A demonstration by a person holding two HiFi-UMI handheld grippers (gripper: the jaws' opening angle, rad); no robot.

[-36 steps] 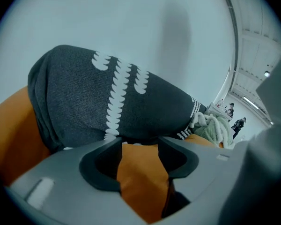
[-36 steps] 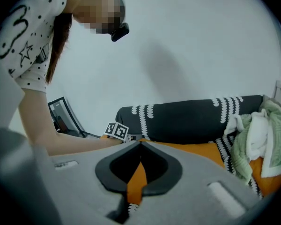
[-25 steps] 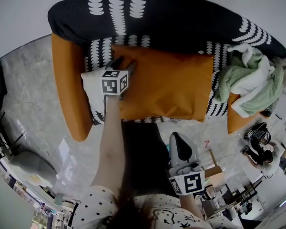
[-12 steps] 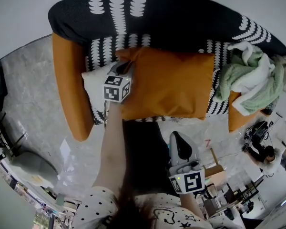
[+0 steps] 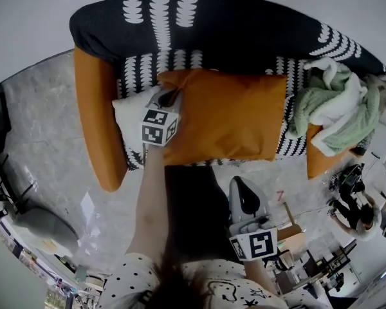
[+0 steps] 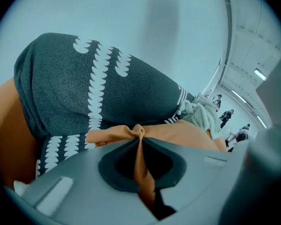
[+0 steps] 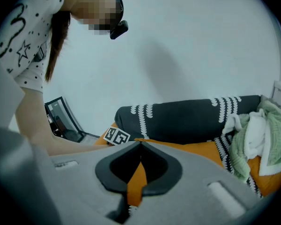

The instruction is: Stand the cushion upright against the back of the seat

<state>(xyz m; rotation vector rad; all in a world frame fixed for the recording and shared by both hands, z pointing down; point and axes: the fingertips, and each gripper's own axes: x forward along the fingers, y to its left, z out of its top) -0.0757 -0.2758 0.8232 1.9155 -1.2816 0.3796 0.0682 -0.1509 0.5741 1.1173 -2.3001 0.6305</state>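
An orange cushion (image 5: 228, 118) lies flat on the seat of a sofa with a black, white-patterned back (image 5: 244, 34). My left gripper (image 5: 170, 96) is at the cushion's far left corner. Its jaws have just been closing and are now shut on that corner. In the left gripper view the orange fabric (image 6: 187, 135) bunches up between the tips of this gripper (image 6: 139, 131). My right gripper (image 5: 237, 184) hangs in front of the sofa, close to the person's body and apart from the cushion. In its own view the right gripper (image 7: 140, 145) is shut with nothing in it.
A small white cushion (image 5: 128, 118) sits left of the orange one, beside the orange armrest (image 5: 96, 121). A green and white blanket (image 5: 331, 105) is heaped at the seat's right end. Clutter and people stand on the floor at right (image 5: 350, 205).
The left gripper's jaws were open around the cushion's corner; they have shut on it and lifted it slightly, bunching the fabric. The right gripper has stayed put.
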